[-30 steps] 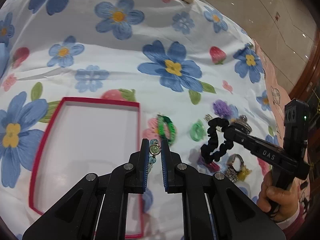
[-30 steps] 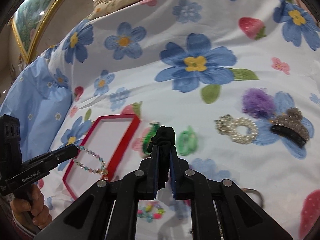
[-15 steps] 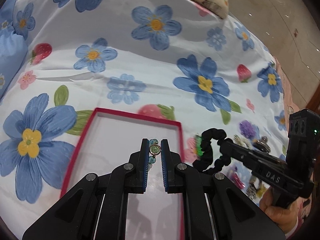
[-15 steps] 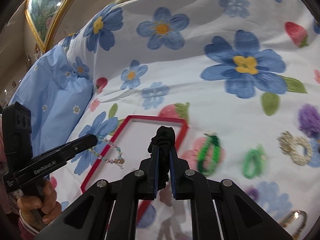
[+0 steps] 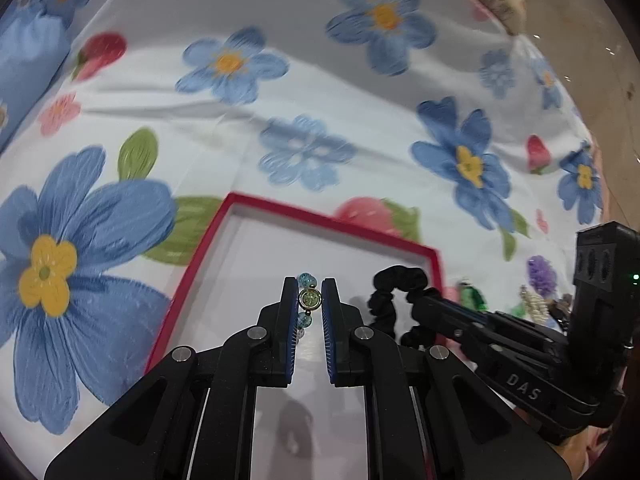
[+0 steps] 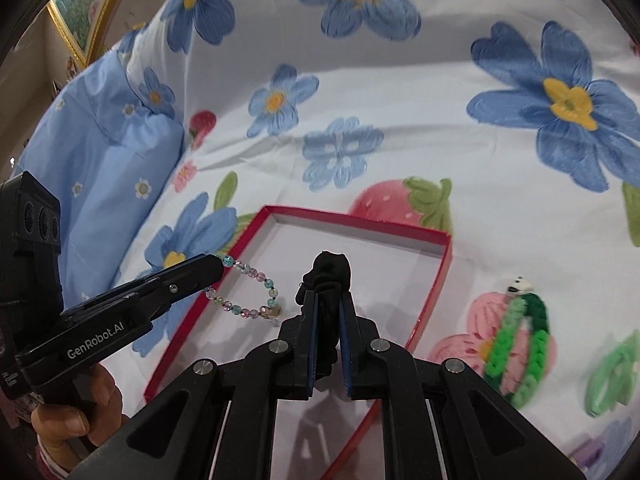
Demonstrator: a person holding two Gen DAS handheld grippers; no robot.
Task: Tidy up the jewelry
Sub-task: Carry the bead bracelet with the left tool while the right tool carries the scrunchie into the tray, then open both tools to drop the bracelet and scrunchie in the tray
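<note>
A red-rimmed box [image 5: 336, 227] with a white floor lies on the flowered sheet; it also shows in the right wrist view [image 6: 442, 276]. My left gripper [image 5: 310, 286] is shut on a beaded bracelet [image 5: 309, 299] and holds it over the box; in the right wrist view the bracelet [image 6: 256, 280] hangs in a loop from the left gripper [image 6: 218, 270]. My right gripper [image 6: 328, 300] is shut on a black scrunchie [image 6: 330, 270] over the box. The scrunchie [image 5: 394, 280] also shows in the left wrist view, at the right gripper [image 5: 420, 304].
A green loom bracelet [image 6: 520, 336] and a green hair tie [image 6: 612, 376] lie on the sheet right of the box. A purple scrunchie [image 5: 542, 272] and a pearl piece [image 5: 534, 304] lie further right. A blue pillow [image 6: 100, 148] lies to the left.
Both grippers moved left from the jewelry pile and now hang over the red box, each still holding its piece. The box looks larger and nearer in both views.
</note>
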